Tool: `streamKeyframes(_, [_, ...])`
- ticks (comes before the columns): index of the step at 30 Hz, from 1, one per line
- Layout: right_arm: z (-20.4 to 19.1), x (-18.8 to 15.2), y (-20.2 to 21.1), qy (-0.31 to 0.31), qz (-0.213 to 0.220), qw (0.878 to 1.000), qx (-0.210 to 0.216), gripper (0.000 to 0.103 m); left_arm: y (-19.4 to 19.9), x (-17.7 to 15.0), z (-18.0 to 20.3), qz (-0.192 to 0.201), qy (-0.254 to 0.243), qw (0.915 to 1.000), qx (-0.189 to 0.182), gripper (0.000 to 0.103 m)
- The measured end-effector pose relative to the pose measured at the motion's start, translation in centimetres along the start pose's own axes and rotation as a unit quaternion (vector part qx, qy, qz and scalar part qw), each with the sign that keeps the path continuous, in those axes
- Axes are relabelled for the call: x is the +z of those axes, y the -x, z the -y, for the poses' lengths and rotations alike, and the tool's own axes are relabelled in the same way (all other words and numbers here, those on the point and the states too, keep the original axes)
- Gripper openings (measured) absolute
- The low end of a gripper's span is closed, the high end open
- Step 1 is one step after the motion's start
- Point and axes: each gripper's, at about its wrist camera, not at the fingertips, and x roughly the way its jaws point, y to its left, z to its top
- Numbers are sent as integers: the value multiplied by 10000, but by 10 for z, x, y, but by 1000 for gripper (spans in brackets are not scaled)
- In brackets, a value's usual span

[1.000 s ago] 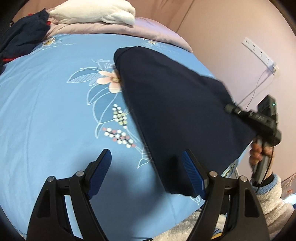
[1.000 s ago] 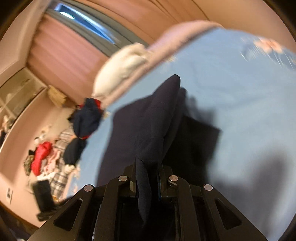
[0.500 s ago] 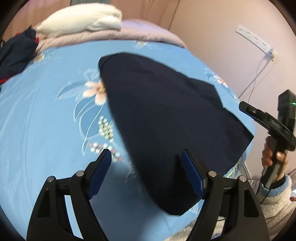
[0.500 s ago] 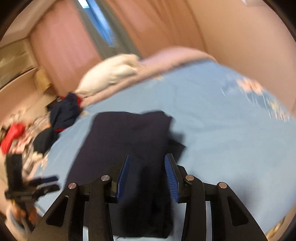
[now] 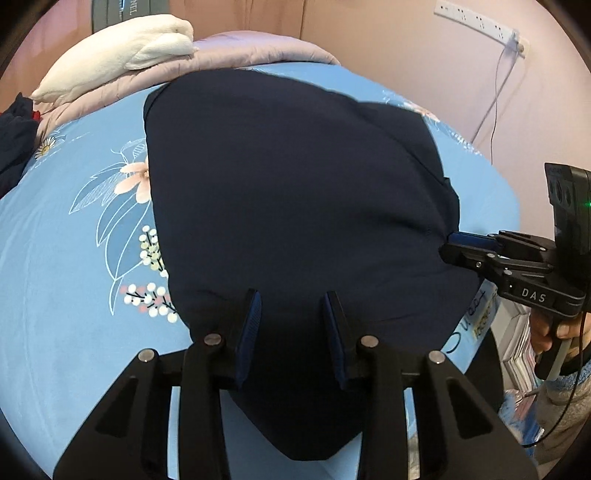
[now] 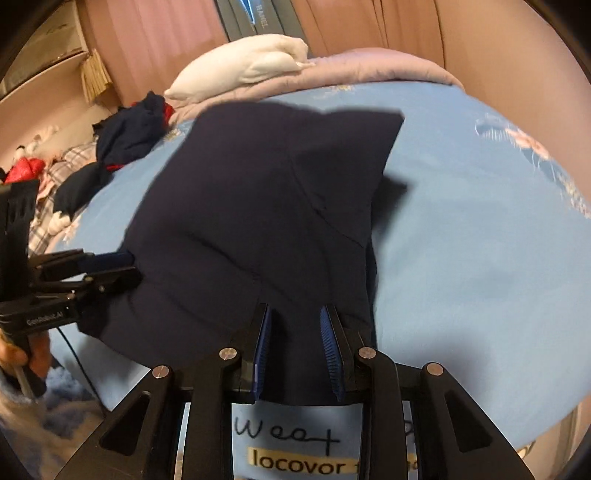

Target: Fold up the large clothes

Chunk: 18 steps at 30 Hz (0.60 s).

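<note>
A dark navy garment (image 5: 288,192) lies spread on the blue floral bedsheet (image 5: 74,332); it also shows in the right wrist view (image 6: 258,206). My left gripper (image 5: 291,314) is over its near edge, jaws partly apart with cloth between the blue pads; in the right wrist view it (image 6: 122,267) sits at the garment's left edge. My right gripper (image 6: 297,332) is at the garment's near hem, jaws partly apart around cloth; in the left wrist view it (image 5: 452,245) touches the garment's right edge.
A white pillow (image 5: 118,55) and a mauve quilt (image 5: 258,51) lie at the bed's head. A pile of dark and red clothes (image 6: 129,133) sits at the bed's far left. A wall socket strip with a cable (image 5: 484,26) is on the right. A handwritten label (image 6: 295,450) lies at the bed's near edge.
The right gripper let go of the bunched cloth and opened. The garment now lies flatter. Both grippers came to its near edge, and the left jaws narrowed around the cloth.
</note>
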Motion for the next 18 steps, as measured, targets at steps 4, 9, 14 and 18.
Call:
streamKeyframes(4, [4, 9, 12, -5, -80, 9998, 174, 31, 8, 8, -12, -32, 268, 9991, -313, 35])
streamKeyframes(9, [15, 29, 43, -253, 507, 9963, 639, 31, 19, 35, -24, 240, 594, 9971, -404, 35])
streamKeyframes(14, [14, 50, 33, -383, 836, 9931, 725, 31, 0, 87, -63, 524, 1192, 9900, -547, 33])
streamKeyframes(18, [7, 49, 15, -316, 715, 9947, 671, 31, -31, 134, -95, 511, 1676, 9829, -564, 33])
